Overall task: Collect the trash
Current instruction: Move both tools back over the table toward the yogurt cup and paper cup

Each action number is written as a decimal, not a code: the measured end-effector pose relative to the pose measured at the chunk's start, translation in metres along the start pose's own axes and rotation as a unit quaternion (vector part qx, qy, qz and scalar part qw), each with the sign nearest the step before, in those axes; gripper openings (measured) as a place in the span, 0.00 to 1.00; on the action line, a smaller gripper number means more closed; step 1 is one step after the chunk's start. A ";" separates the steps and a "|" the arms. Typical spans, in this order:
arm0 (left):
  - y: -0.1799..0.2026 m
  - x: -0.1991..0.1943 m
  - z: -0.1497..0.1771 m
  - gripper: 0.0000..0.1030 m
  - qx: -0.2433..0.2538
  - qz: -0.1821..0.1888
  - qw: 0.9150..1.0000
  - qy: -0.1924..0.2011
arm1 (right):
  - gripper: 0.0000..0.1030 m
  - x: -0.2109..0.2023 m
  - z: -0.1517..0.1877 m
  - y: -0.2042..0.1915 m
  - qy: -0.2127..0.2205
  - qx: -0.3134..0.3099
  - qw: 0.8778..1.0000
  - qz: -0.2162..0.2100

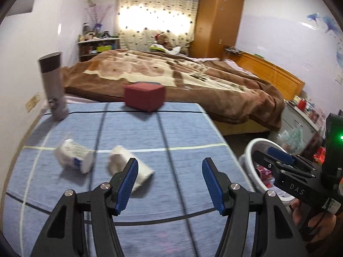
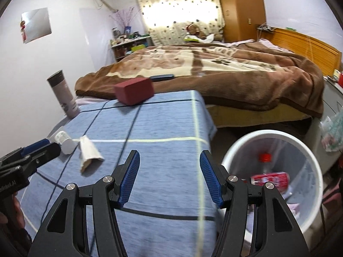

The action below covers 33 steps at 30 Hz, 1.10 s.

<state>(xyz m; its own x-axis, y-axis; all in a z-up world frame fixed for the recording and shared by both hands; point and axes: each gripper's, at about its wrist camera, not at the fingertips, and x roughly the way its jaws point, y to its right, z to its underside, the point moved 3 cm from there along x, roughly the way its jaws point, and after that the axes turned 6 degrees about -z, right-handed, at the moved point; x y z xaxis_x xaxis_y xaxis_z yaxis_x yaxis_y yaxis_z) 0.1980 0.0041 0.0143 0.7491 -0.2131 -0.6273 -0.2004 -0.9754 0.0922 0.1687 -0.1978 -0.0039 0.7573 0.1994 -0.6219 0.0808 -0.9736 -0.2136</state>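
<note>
Two pieces of white trash lie on the blue cloth-covered table (image 1: 182,132): a small white container with a label (image 1: 74,158) and a crumpled white paper cup (image 1: 130,168). Both also show in the right wrist view, the container (image 2: 64,142) and the cup (image 2: 89,153). My left gripper (image 1: 170,184) is open and empty, just right of the cup. My right gripper (image 2: 169,178) is open and empty above the table's right edge, next to a white trash bin (image 2: 308,150) that holds a red wrapper (image 2: 270,178) and a red cap (image 2: 264,157).
A dark red box (image 1: 144,96) and a tall grey thermos (image 1: 53,85) stand at the table's far side. Beyond is a bed with a brown blanket (image 1: 171,70). The bin (image 1: 248,150) sits on the floor right of the table, near a cabinet.
</note>
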 end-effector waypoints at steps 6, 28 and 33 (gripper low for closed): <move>-0.045 -0.001 0.000 0.63 -0.031 -0.031 0.999 -0.004 | 0.58 0.015 -0.002 -0.031 -0.012 -0.028 0.999 -0.024; -0.153 0.044 -0.002 0.70 -0.131 -0.058 0.988 -0.050 | 0.58 0.100 0.008 -0.123 -0.107 -0.124 0.981 -0.105; -0.157 0.066 -0.005 0.70 -0.137 -0.059 0.986 -0.071 | 0.58 0.112 0.011 -0.130 -0.121 -0.135 0.978 -0.105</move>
<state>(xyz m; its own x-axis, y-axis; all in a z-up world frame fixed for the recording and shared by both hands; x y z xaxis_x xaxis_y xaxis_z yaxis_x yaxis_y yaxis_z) 0.2816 0.1432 -0.0378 0.6571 -0.1059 -0.7463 0.0756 -0.9758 0.2050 0.2360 -0.0474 -0.0538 0.5332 0.3865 -0.7526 0.4103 -0.8961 -0.1695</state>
